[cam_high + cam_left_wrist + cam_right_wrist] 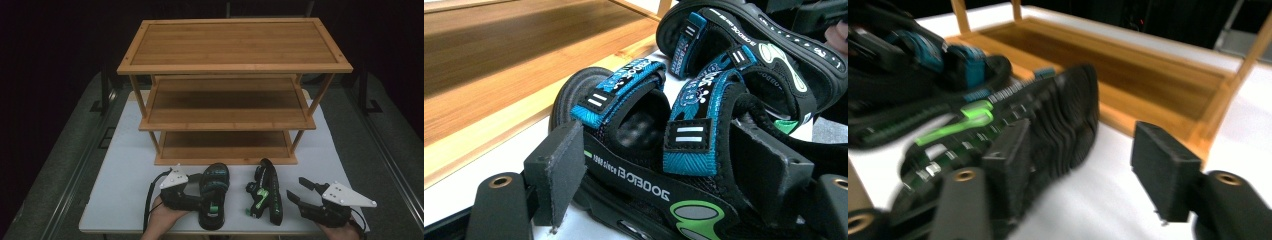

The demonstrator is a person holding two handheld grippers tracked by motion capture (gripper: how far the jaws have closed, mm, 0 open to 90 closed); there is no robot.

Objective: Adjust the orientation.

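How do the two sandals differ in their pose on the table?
The left sandal stands flat on its sole, straps up; the right sandal lies tipped on its side, sole edge showing. The left gripper straddles the left sandal; the right gripper is apart from the right one. Both are black with green and blue.

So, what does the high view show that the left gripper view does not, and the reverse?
High view alone: the whole three-tier shelf, both hands, and the right gripper open beside the tipped sandal.

Left gripper view alone: the BOBDOG lettering and blue straps up close.

Both: the upright sandal between the left gripper jaws, on the white table.
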